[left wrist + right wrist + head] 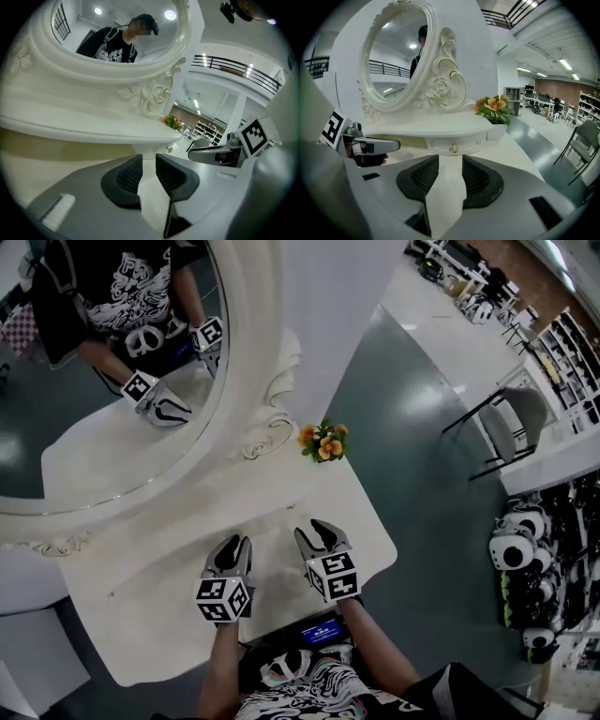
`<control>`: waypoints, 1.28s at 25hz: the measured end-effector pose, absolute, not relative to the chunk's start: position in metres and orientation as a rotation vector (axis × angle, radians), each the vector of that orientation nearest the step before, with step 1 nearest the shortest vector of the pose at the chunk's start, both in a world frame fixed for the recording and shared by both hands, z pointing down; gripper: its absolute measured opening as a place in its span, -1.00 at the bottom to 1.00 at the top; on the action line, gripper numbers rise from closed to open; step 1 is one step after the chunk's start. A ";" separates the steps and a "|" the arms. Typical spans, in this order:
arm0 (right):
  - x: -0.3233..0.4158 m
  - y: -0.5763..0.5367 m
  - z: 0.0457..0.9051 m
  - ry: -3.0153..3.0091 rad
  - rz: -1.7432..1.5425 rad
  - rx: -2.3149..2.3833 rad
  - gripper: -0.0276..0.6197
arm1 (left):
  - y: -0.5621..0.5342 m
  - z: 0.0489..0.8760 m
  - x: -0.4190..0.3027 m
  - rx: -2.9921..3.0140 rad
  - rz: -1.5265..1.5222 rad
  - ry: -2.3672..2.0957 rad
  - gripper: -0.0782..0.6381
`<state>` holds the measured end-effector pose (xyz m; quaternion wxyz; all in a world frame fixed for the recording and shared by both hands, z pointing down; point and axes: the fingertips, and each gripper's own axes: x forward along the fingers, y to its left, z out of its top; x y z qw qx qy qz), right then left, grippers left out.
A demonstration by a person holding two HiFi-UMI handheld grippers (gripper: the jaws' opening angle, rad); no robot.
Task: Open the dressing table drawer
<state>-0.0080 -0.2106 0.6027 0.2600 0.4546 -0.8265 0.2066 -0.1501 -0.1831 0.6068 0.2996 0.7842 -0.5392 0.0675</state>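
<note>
Drawer (454, 142) sits shut, long axis crosswise, knob (453, 149) toward left gripper (234, 545) and right gripper (315, 531), fingers (480, 180) apart, empty.

Dressing table (169, 563) is creamy white all over. The mirror frame (255, 381) is the same white, with carved roses and scrolls edged in faint gold. The drawer (454, 143) matches and has a silvery knob (453, 149). Flowers (323, 441) are orange and yellow with green leaves. Left gripper (232, 546) and right gripper (320, 530) are grey with black ribbed pads (425, 176), and their marker cubes (223, 599) are black-and-white squares. Floor (422, 493) is dark glossy grey.
</note>
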 end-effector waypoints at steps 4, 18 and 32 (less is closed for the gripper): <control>-0.011 -0.224 0.611 -2.237 0.553 1.212 -0.43 | -0.191 0.616 -0.150 2.081 0.237 -1.438 -0.54; -0.032 -0.258 0.634 -2.252 0.505 1.140 -0.40 | -0.198 0.631 -0.144 2.051 0.291 -1.451 -0.59; -0.031 -0.256 0.637 -2.227 0.481 1.104 -0.60 | -0.199 0.637 -0.140 2.047 0.322 -1.424 -0.60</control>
